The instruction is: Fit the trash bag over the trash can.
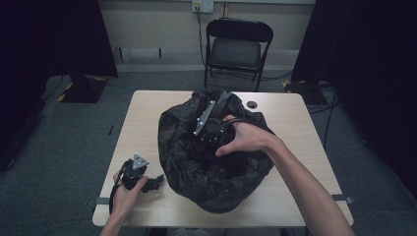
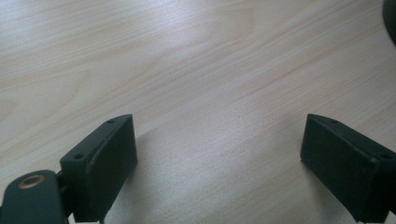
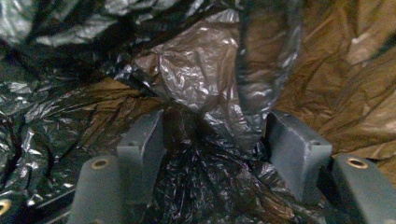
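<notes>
A black plastic bag (image 1: 216, 162), glossy and heavily crumpled, sits bunched with its mouth open upward on the middle of the table, nearer the front edge, its film wrinkled and partly brown-translucent inside (image 3: 196, 79).

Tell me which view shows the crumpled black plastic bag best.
The high view: it shows the whole crumpled black plastic bag on the light wooden table, mouth open, with the right gripper reaching inside. The right gripper view gives just wrinkled inner film between its parted jaws. The left gripper view catches only a dark sliver at its top right corner.
</notes>
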